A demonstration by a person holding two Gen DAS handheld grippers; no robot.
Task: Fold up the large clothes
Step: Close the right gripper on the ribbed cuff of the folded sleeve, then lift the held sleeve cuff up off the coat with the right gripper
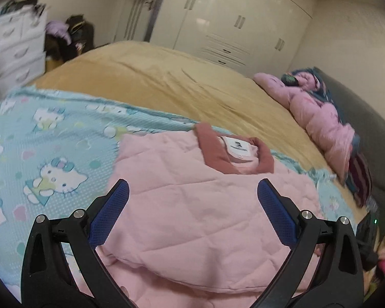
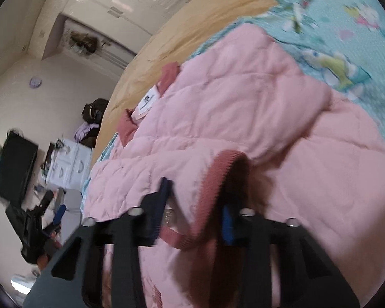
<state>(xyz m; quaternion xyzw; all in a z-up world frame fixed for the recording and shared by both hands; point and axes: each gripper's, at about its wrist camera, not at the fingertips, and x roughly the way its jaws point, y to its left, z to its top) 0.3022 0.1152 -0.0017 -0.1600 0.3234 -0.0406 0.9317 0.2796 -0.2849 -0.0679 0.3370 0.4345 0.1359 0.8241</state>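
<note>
We hover our left gripper point(image 1: 192, 205) wide apart over the pink quilted jacket point(image 1: 192, 218) on the bed point(image 1: 166, 82), right gripper point(image 2: 195, 205) pinching its ribbed cuff point(image 2: 213, 179), because this puffy, light, slippery padding looks easiest held by hems.

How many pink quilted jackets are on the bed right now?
2. One pink jacket lies flat on the cartoon-print blanket, directly ahead of the left gripper. The other pink jacket is heaped at the bed's far right edge. More may be hidden there.
</note>
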